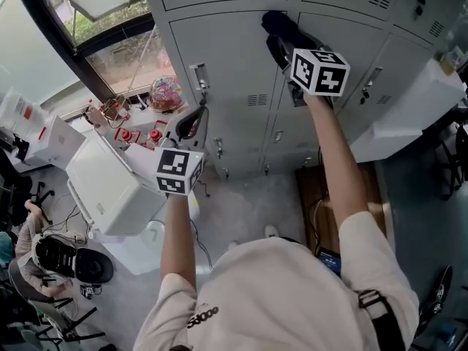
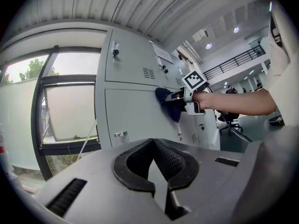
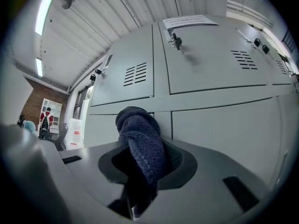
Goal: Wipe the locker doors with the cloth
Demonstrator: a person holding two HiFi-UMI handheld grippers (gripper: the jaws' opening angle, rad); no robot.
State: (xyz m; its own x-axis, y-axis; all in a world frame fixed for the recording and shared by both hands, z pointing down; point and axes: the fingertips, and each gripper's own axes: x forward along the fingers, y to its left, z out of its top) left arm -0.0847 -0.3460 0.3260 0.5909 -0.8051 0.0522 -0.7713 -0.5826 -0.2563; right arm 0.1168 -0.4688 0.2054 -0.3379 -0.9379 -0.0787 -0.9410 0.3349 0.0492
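Observation:
Grey metal locker doors [image 1: 227, 57] fill the top of the head view. My right gripper [image 1: 280, 41] is raised against the seam between two doors, shut on a dark blue cloth [image 1: 280, 22] that is bunched at its tip and touches the metal. In the right gripper view the cloth [image 3: 140, 139] hangs between the jaws in front of a door [image 3: 219, 64]. My left gripper [image 1: 191, 125] is held lower and to the left, near a door latch [image 1: 199, 75], shut and empty. The left gripper view shows the cloth [image 2: 168, 107] on the door [image 2: 126, 115].
A white machine [image 1: 110, 189] stands on the floor at the left, a white box [image 1: 409, 115] at the right. A window [image 1: 110, 42] adjoins the lockers at the left. A seated person [image 1: 29, 262] is at the lower left. A wooden board [image 1: 314, 196] lies by the locker base.

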